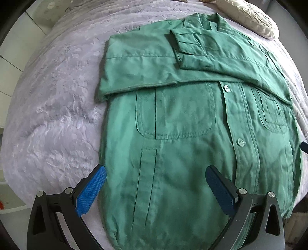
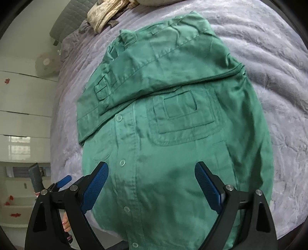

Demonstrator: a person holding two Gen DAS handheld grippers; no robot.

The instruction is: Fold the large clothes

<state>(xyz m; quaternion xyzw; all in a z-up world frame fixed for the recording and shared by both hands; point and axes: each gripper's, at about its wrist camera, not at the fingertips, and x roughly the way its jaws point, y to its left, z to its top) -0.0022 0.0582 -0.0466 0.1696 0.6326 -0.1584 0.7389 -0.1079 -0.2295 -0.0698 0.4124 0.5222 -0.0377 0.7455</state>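
A green button-up shirt (image 1: 182, 119) lies front-up on a lilac bedspread (image 1: 57, 100), with both sleeves folded across its chest. My left gripper (image 1: 156, 169) hangs open above the lower left part of the shirt, one pad over the shirt's left edge, nothing between the pads. In the right wrist view the shirt (image 2: 173, 125) fills the middle. My right gripper (image 2: 152, 165) stands open over the hem area by the button placket, gripping nothing. One blue finger (image 2: 65, 180) of the left gripper shows at the left there, with a hand (image 2: 66, 223) below it.
A cream pillow (image 1: 250, 17) lies at the head of the bed beyond the collar. Rumpled cream cloth (image 2: 107, 13) sits at the far end. White drawers (image 2: 23, 119) and a small fan (image 2: 47, 63) stand beside the bed's left side.
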